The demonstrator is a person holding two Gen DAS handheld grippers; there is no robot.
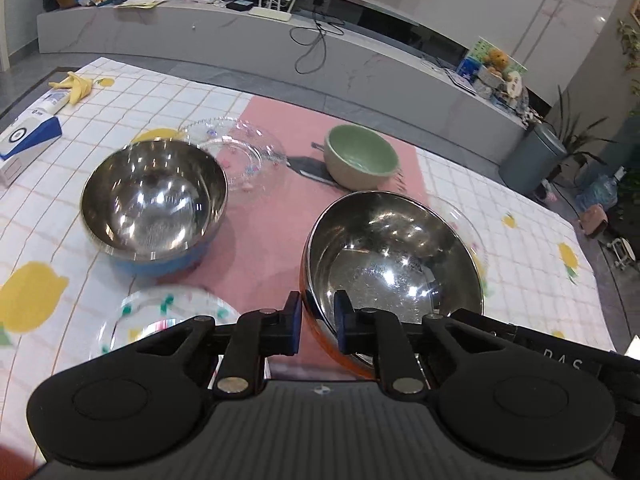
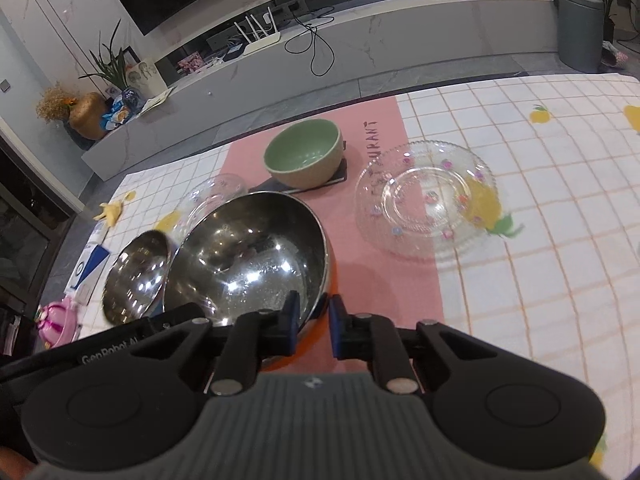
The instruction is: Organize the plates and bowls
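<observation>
Nothing stacked yet, by the look of it; orange steel bowl [image 1: 394,264] mid-surface, both grippers on its rim: left gripper [image 1: 317,322] and right gripper [image 2: 313,326] jaws nearly closed, pinching it; blue steel bowl [image 1: 154,200], green bowl [image 2: 303,152], glass plates [image 2: 426,200] remain scattered.

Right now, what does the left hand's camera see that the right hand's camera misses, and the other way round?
Only the left camera shows the small glass dish with green spots near the gripper.

Only the right camera shows the pink toy at the table's left edge and the whole glass plate with flowers on the right.

Both show the green bowl, the blue-bottomed steel bowl, and the orange-bottomed steel bowl, gripped on its rim by the left gripper and the right gripper.
</observation>
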